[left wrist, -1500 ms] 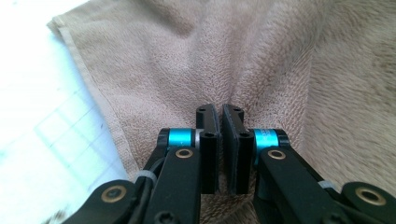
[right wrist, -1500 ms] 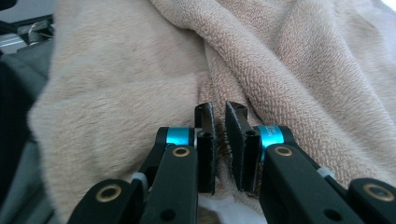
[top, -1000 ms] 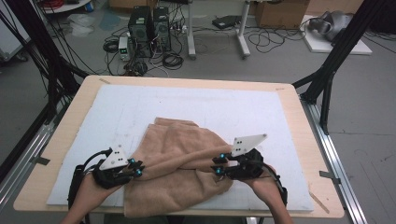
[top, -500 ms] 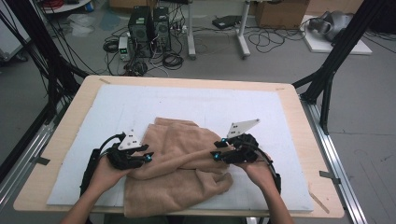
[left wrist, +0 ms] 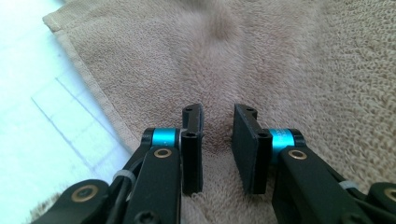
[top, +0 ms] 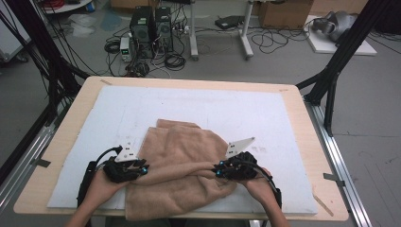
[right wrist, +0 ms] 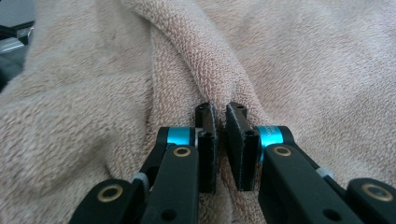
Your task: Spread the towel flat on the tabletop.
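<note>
Tan towel (top: 179,170) sits crumpled in the lower middle of the high view, on the white mat (top: 246,113) over the wooden table (top: 302,118). Left gripper (left wrist: 218,140) is at the towel's lower-left edge w/ jaws parted, a gap between them, resting on the terry but not pinching it. Right gripper (right wrist: 221,135) at lower center-right has jaws nearly together, clamped on a raised fold of towel.

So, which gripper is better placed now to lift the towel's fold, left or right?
Probably the right gripper: its jaws stand almost closed on a ridge of the beige towel. The left gripper has its jaws apart over flat cloth and grips nothing.
</note>
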The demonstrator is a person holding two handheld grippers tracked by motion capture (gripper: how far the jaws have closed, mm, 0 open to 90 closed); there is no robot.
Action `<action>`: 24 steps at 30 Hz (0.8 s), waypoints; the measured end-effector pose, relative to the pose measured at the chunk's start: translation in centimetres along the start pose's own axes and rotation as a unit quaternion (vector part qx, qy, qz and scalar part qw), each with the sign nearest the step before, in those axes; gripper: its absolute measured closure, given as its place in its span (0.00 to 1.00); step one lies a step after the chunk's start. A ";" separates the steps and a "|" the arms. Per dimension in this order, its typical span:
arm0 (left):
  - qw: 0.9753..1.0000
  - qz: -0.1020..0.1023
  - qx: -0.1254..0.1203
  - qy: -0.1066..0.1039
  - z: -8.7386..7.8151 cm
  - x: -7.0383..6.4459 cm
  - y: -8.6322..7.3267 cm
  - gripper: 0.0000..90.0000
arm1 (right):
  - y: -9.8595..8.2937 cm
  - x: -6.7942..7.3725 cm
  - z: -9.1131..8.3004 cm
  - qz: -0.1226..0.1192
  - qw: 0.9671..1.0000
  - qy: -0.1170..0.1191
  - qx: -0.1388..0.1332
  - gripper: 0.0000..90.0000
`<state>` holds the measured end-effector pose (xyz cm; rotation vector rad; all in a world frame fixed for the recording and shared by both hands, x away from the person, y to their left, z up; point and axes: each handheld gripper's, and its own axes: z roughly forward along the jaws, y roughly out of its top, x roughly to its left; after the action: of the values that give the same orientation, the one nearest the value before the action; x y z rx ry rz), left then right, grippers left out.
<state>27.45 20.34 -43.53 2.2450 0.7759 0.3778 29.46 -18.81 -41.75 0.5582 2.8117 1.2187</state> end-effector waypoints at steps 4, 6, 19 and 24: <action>1.000 0.001 -0.002 -0.006 -0.3 -0.2 -0.2 0.81 | -0.2 0.5 -0.3 -0.004 1.000 -0.002 0.000 0.91; 1.000 -0.001 -0.006 -0.007 -0.4 -0.1 0.0 0.81 | 0.1 0.5 -0.5 -0.002 1.000 0.000 -0.003 0.85; 0.998 -0.007 -0.040 0.041 0.3 2.4 3.9 0.67 | 2.6 -3.9 -3.5 0.034 0.995 -0.083 -0.043 0.61; 0.998 -0.019 -0.012 0.051 1.7 3.1 3.9 0.58 | 1.3 -5.0 -1.9 0.052 0.993 -0.107 -0.012 0.56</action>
<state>32.31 19.23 -41.80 2.1991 0.8613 0.4853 34.22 -20.99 -40.10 0.7922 2.6154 1.1319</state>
